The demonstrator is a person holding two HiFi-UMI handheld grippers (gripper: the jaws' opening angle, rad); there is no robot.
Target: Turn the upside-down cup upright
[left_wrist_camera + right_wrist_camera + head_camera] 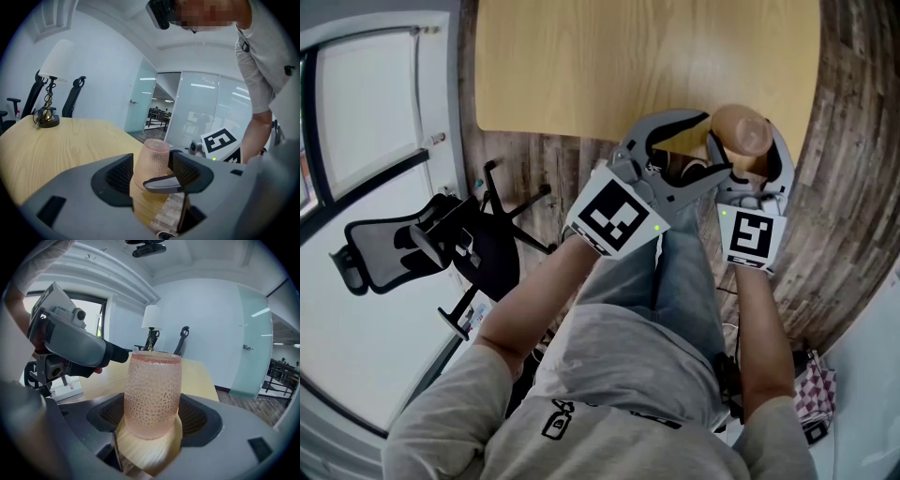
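One dimpled, translucent pink cup (pixel 152 399), tapering and rounded, stands at the corner of the pale wood-grain surface (pixel 609 66). The right gripper (pixel 154 417) clasps it, with its ribbed dark pads against both sides. The left gripper (pixel 151 174), smooth grey plastic, is released, its jaws apart just beside the cup.

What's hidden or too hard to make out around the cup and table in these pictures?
Head view: the right hand-held gripper hides the cup's lower part.
Head view: the table's far side is cut off by the top edge.
Left gripper view: a jaw of the right hand-held gripper covers the cup's bottom edge.
Right gripper view: the cup mostly hides the lamp's foot.
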